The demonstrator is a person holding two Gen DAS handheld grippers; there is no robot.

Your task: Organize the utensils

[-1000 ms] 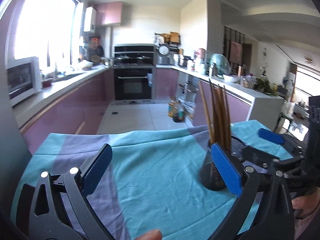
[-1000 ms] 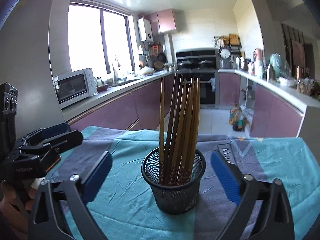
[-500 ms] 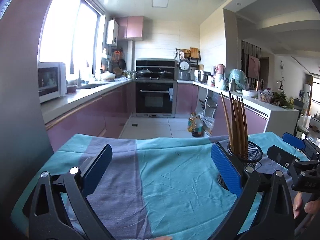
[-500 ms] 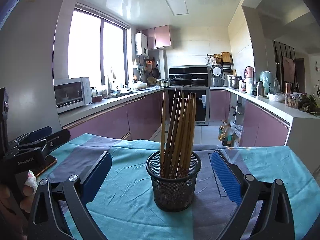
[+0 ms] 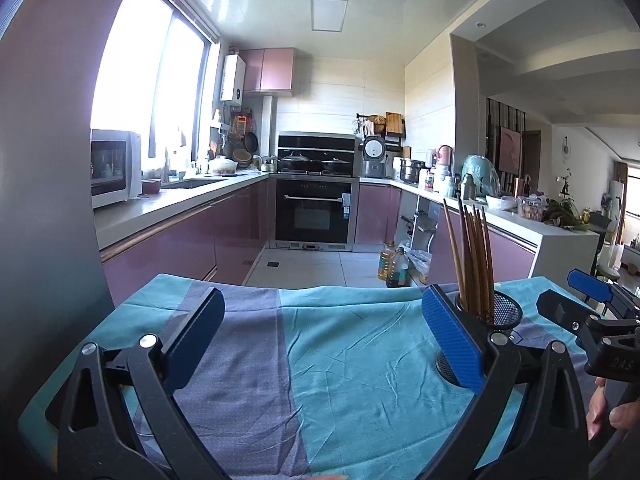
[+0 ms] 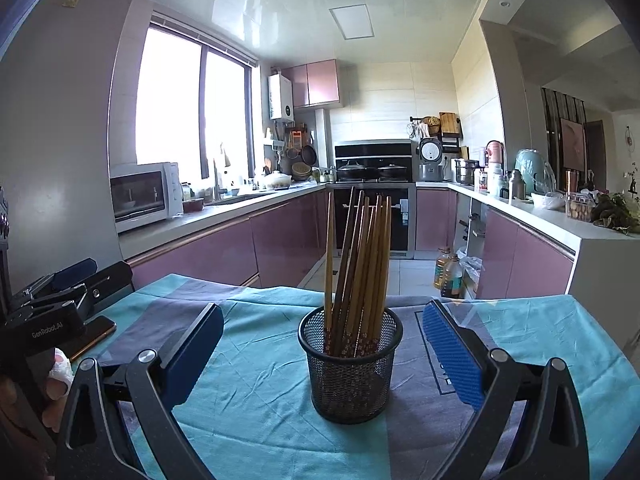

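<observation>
Both sets of jaws are standing wide open, holding nothing. I'm aiming the right gripper straight at the mesh cup; the cup is sitting between the pads' line of sight but ahead of them, not touching. The left gripper is hovering over bare cloth, with the cup off to its right, partly hidden behind the right pad.

The chopsticks are standing bundled in the cup, leaning slightly, tips down. No loose utensils are showing on the cloth, so I'm judging the sorting as near done or not yet begun; can't tell which.

Handling guess: the sticks are looking light, stiff and a bit slick, likely lacquered wood. I'm planning to pinch them mid-shaft or higher, above the rim, a few at a time. The cup is probably light too and will tip or slide if I'm pulling sideways, so I'm bracing it with the other gripper.

A teal and purple tablecloth is covering the counter, wrinkled and soft, so things may drag on it. A phone is lying at the left edge.

The room is a kitchen: oven, microwave, bright window, oil bottles on the floor.
</observation>
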